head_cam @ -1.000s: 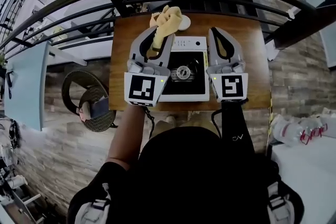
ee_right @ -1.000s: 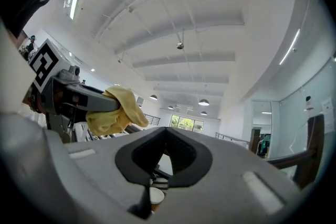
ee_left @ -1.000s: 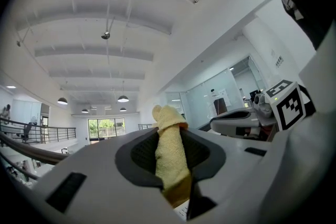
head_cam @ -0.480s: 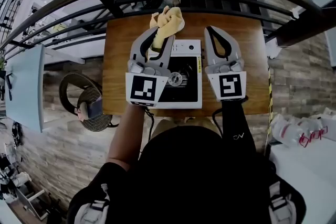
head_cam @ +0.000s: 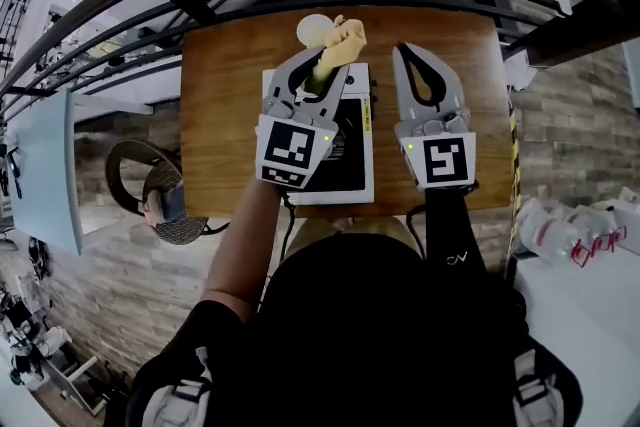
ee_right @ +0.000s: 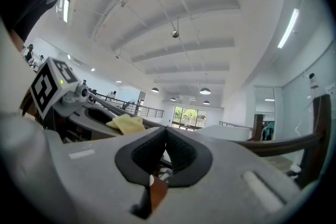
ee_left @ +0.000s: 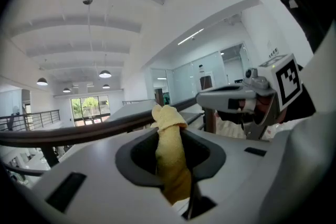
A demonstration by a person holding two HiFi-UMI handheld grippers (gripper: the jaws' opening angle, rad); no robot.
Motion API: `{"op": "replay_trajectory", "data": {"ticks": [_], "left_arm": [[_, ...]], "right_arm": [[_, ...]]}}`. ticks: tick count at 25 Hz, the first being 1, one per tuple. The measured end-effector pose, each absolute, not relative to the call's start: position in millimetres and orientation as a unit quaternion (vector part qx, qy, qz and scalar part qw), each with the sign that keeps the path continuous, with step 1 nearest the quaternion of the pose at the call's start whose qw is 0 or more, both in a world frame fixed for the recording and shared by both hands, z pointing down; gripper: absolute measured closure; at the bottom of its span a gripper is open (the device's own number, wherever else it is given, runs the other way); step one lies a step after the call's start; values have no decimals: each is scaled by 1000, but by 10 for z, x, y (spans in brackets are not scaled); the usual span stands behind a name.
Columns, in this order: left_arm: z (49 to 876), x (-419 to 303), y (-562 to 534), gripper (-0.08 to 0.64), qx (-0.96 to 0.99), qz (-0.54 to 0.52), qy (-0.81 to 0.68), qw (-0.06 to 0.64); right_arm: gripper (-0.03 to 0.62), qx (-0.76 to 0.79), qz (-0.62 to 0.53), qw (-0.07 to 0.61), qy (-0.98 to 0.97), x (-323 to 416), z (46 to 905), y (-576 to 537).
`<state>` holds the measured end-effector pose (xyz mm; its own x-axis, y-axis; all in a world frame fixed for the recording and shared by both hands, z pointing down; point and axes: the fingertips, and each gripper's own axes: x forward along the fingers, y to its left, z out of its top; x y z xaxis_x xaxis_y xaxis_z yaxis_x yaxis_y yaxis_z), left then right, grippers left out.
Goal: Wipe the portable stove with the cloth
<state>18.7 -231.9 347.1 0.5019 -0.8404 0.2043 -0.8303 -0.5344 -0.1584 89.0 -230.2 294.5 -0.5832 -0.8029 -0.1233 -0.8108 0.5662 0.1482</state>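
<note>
Left gripper view: yellow cloth pinched

The left gripper clamps the cloth above the portable stove on the wooden table. The right gripper, jaws pressed together and empty, hangs beside the stove.

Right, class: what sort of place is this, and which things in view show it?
Probably an indoor mezzanine in a large, bright hall, perhaps a café or office: a dark railing runs past the wooden table, and pendant lamps hang from a high white ceiling.
</note>
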Motion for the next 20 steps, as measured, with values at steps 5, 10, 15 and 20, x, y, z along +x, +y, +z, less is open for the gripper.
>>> {"op": "replay_trajectory", "data": {"ticks": [5, 10, 15, 20], "left_arm": [[4242, 400, -2415, 469, -874, -206, 439, -31], [4802, 543, -2469, 469, -861, -280, 420, -54], [5165, 575, -2469, 469, -836, -341, 421, -89], [5212, 455, -2488, 469, -817, -350, 446, -99]], "right_arm": [[592, -463, 68, 15, 884, 991, 3160, -2365], [592, -465, 54, -23, 883, 1186, 3383, -2407], [592, -465, 49, -18, 884, 1306, 3422, -2444], [592, -454, 41, -4, 890, 1289, 3411, -2493]]}}
